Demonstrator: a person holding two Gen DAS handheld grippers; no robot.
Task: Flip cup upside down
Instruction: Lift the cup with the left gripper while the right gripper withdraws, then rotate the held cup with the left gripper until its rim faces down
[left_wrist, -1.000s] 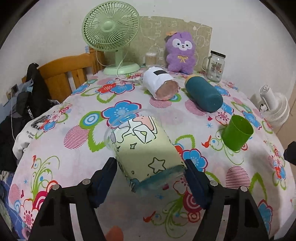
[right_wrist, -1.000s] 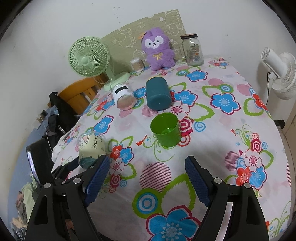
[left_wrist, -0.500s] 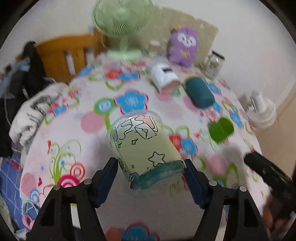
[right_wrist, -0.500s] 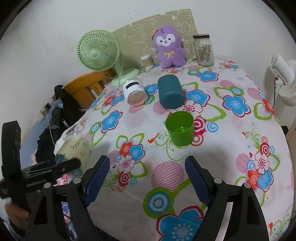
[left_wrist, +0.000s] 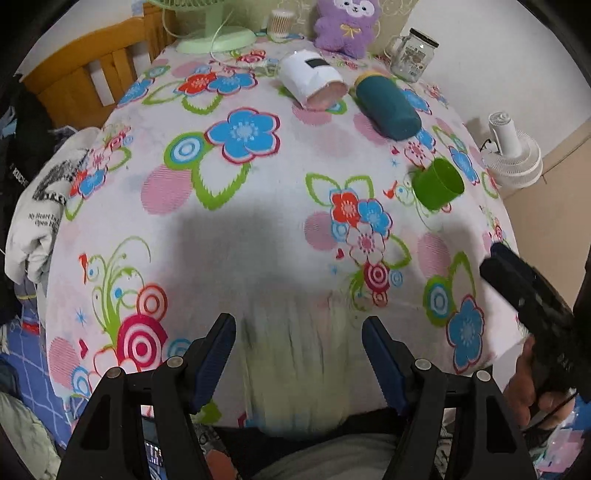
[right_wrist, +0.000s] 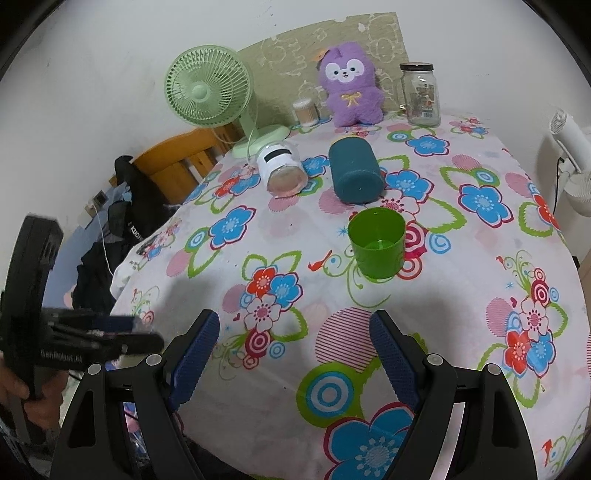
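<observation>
My left gripper (left_wrist: 299, 350) is raised above the table's near edge. Between its blue pads (left_wrist: 214, 354) hangs a pale green blur (left_wrist: 299, 369), the clear cartoon-print cup smeared by motion. I cannot tell its orientation or whether the pads still touch it. In the right wrist view the left gripper (right_wrist: 122, 332) shows at the far left, off the table edge. My right gripper (right_wrist: 291, 354) is open and empty over the near table. A green cup (right_wrist: 376, 242) stands upright, mouth up, ahead of it; it also shows in the left wrist view (left_wrist: 437, 182).
On the floral tablecloth (right_wrist: 480, 258) a white cup (right_wrist: 282, 168) and a dark teal cup (right_wrist: 354, 170) lie on their sides. A green fan (right_wrist: 210, 92), purple plush (right_wrist: 349, 90) and glass jar (right_wrist: 421, 94) stand at the back. A wooden chair (left_wrist: 85, 74) is at left.
My left gripper lifted the printed cup off the table and pulled back toward the near edge, tilting down. The cup went from sharp to a blur between the pads. The right gripper stayed open.
</observation>
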